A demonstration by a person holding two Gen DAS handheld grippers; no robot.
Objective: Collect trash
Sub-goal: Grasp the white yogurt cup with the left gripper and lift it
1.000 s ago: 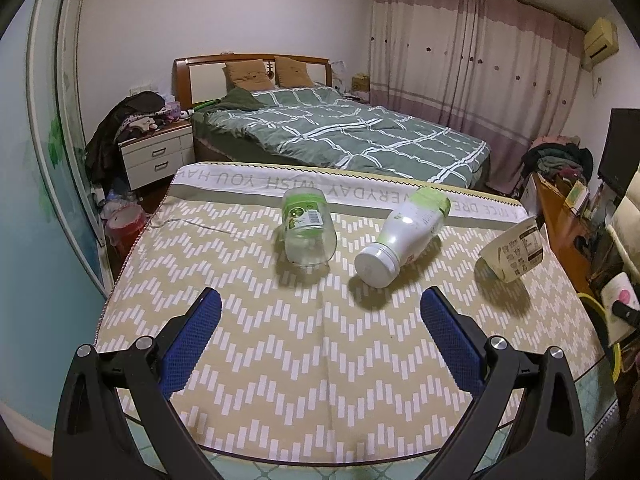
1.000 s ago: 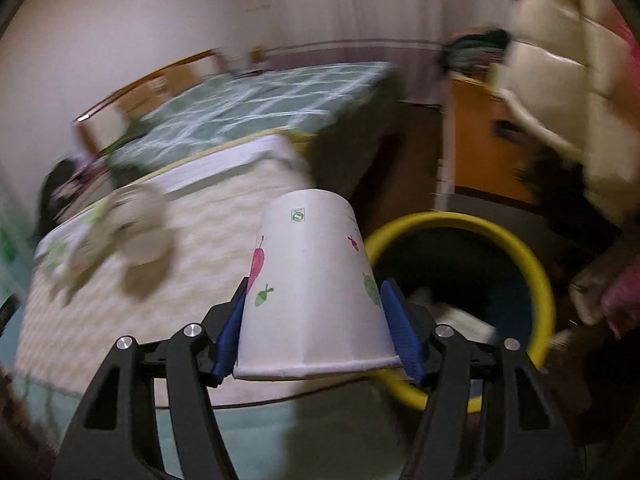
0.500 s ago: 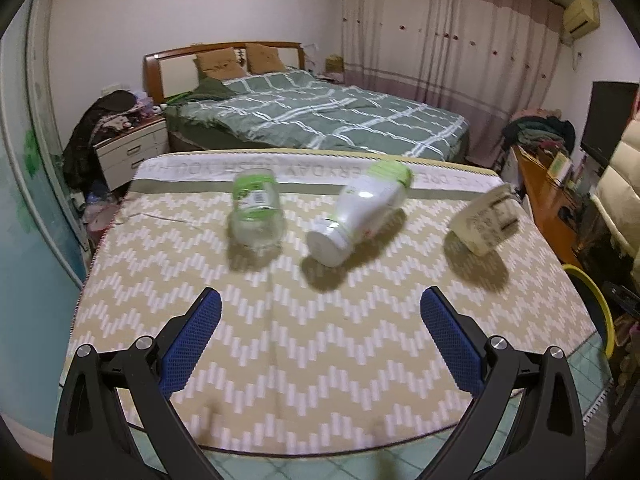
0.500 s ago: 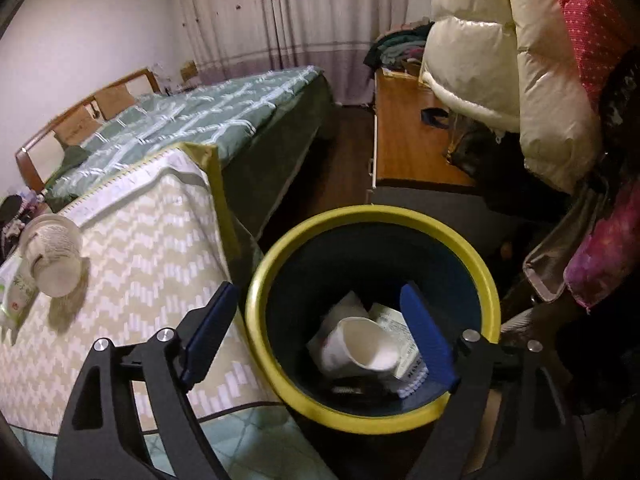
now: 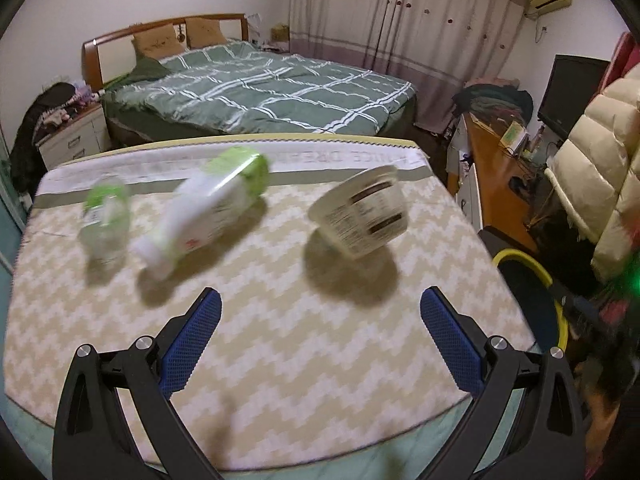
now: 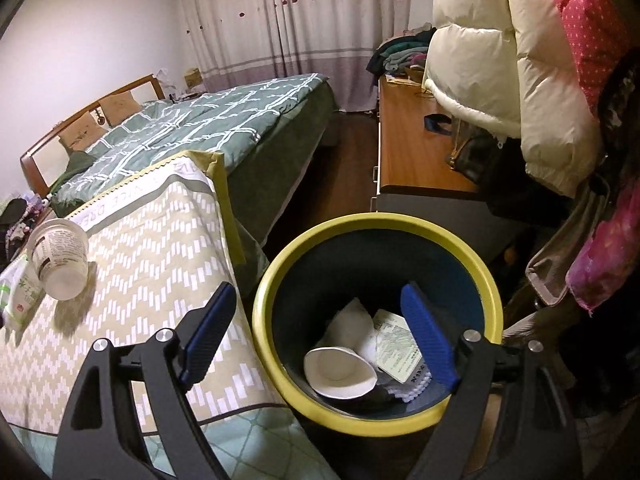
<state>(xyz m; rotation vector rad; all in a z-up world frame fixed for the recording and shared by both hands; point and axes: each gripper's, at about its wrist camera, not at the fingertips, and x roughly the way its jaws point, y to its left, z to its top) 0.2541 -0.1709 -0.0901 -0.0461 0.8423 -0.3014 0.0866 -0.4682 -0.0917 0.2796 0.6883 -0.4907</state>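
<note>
Over the yellow-rimmed trash bin [image 6: 276,276], the right gripper [image 6: 318,334] hangs with its blue-padded fingers [image 6: 426,340] spread wide; its jaws have just been opening, and nothing is between them. Down inside the dark bin lies a white paper cup [image 6: 340,370] on its side, mouth toward the camera, next to a printed paper wrapper [image 6: 396,344] and some crumpled white scraps. The bin stands on the floor just beside the corner of a table covered by a beige zigzag cloth [image 6: 152,248]. Across that cloth the left gripper [image 5: 320,340] hovers with its own fingers [image 5: 188,340] also wide apart and empty, well short of the remaining trash. Three pieces lie there on their sides: a printed paper tub [image 5: 362,210] nearest the bin side, a white bottle with a green base [image 5: 208,212] in the middle, and a small clear bottle with a green label [image 5: 106,224] farthest left, all somewhat blurred in the left wrist view. From the right wrist view the tub appears at the table's far edge with the white bottle just beside it. Beyond the table stands a bed with a green checked quilt [image 5: 256,88], and a cream puffer jacket [image 6: 492,52] hangs near the bin.
</note>
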